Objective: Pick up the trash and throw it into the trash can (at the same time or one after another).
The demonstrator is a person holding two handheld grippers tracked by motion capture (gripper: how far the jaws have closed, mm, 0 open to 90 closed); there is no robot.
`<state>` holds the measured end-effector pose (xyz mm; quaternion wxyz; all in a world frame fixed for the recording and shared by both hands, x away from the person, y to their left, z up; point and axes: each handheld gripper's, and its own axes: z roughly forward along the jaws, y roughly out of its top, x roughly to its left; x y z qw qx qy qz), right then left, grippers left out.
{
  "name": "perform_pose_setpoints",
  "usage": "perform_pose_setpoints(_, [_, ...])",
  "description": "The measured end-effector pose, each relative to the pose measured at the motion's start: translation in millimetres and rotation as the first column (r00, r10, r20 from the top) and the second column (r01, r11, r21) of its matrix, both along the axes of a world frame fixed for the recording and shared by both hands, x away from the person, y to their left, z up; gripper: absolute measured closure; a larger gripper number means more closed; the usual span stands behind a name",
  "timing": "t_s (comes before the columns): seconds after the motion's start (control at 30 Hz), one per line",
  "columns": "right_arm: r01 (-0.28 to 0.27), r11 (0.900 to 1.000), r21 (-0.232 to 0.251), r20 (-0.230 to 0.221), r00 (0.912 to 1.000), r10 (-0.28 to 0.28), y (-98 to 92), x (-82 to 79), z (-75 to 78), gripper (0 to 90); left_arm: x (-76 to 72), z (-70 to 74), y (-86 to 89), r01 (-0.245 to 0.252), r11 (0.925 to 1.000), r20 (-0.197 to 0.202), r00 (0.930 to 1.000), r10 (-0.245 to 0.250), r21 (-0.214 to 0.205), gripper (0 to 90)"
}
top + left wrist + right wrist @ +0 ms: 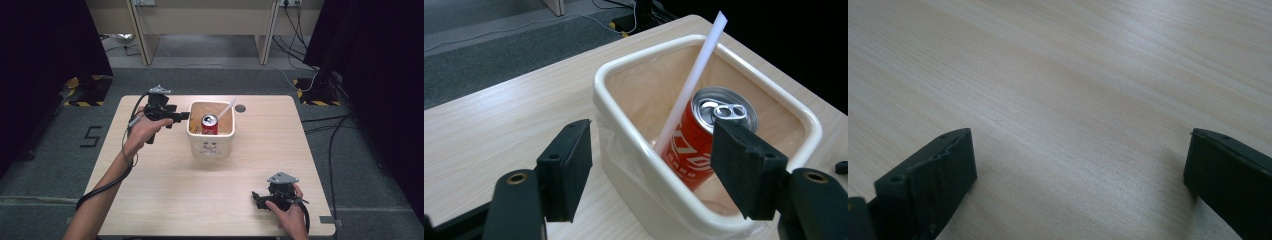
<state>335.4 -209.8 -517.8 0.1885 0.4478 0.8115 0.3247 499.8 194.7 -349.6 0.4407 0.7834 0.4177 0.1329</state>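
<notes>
Left claw [186,116] wide, empty, at cream plastic bin's [196,134] nine o'clock: red soda can [209,125] dropped in. Right claw [256,198] wide, parked on tabletop [200,195].

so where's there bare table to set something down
Bare table runs in front of the bin, between it and the right gripper; also right of the bin. Crowded: inside, can and straw; left gripper at its left rim.
</notes>
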Motion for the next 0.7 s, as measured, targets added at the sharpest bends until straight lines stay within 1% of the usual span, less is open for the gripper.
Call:
perform_pose_setpoints(0.13, [0.000, 1.0000, 0.000, 0.000, 1.0000, 0.000, 0.0, 0.0, 0.0, 0.8, -5.6, -3.3, 8.3, -0.005, 0.9999, 0.007, 1.0000, 0.005, -0.017, 31.7])
perform_pose_setpoints(0.3, [0.000, 1.0000, 0.001, 0.001, 1.0000, 0.000, 0.1, 0.0, -0.1, 0.8, -13.2, -10.0, 16.7, -0.013, 0.9999, 0.019, 0.9997, 0.013, -0.011, 30.5])
perform_pose_setpoints(0.53, [0.000, 1.0000, 0.001, 0.001, 1.0000, 0.000, 0.1, 0.0, -0.1, 0.8, -21.1, -22.0, 26.6, -0.024, 0.9995, 0.018, 0.9995, 0.025, -0.021, 29.3])
perform_pose_setpoints(0.67, [0.000, 1.0000, 0.001, 0.001, 1.0000, 0.000, 0.1, 0.0, -0.1, 0.8, -25.7, -28.3, 30.4, -0.025, 0.9989, 0.028, 0.9993, 0.026, -0.040, 29.1])
perform_pose_setpoints(0.7, [0.000, 1.0000, 0.001, 0.001, 1.0000, 0.000, 0.1, 0.0, -0.1, 0.8, -27.2, -30.8, 31.5, -0.026, 0.9987, 0.023, 0.9994, 0.027, -0.043, 29.1])
